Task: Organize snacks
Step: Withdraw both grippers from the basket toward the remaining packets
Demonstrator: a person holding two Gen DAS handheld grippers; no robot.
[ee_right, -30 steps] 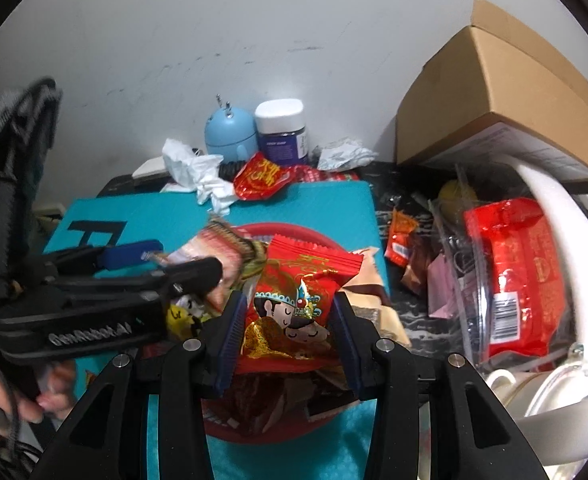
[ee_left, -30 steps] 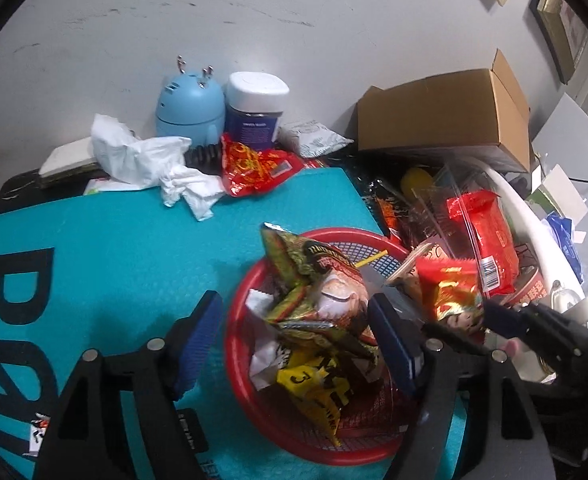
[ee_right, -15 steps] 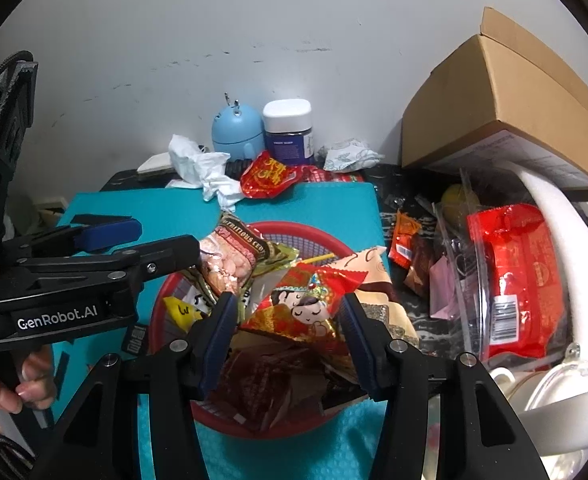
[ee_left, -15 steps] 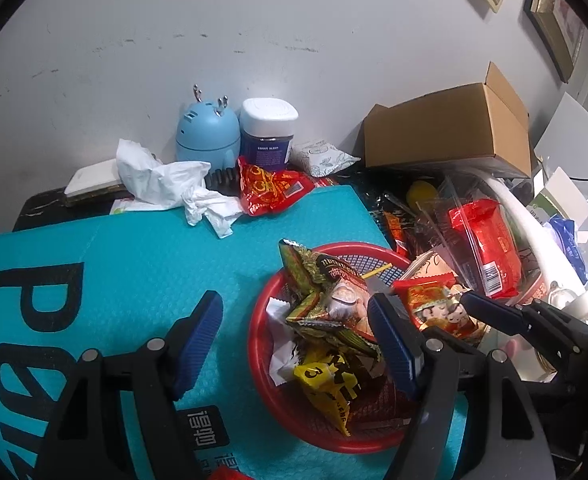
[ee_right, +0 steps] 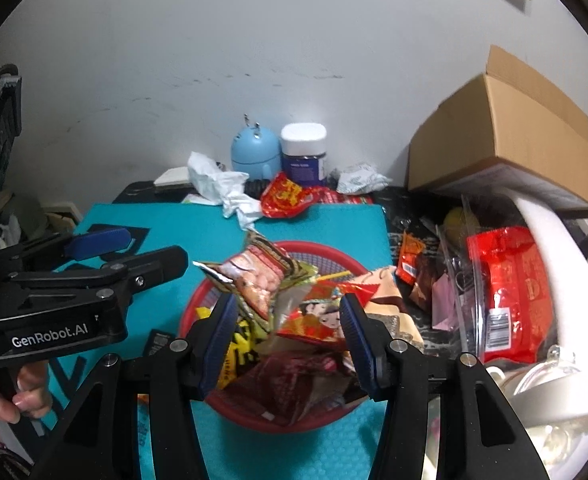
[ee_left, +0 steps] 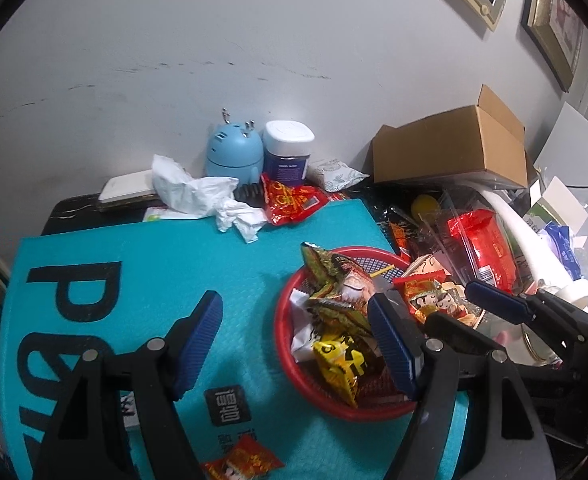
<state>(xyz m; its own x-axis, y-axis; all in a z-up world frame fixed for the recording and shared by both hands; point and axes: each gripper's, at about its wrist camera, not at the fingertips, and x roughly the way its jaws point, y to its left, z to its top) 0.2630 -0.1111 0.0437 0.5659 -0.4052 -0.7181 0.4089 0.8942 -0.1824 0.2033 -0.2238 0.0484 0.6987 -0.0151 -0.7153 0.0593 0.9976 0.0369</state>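
Observation:
A red mesh basket on the teal mat holds several snack packets. A red packet with cartoon faces lies on top of the pile. My right gripper is open above the basket, jaws either side of that packet and not gripping it. My left gripper is open and empty over the mat, left of the basket. A small red packet lies on the mat at the near edge. Another red packet lies at the mat's far edge.
A blue round device, a white-lidded jar and crumpled tissue stand by the back wall. A cardboard box sits at back right. A clear tub with a red pack and a white container are right of the basket.
My right gripper opened and let the red cartoon packet drop into the basket, then drew back. My left gripper pulled back and up, staying open.

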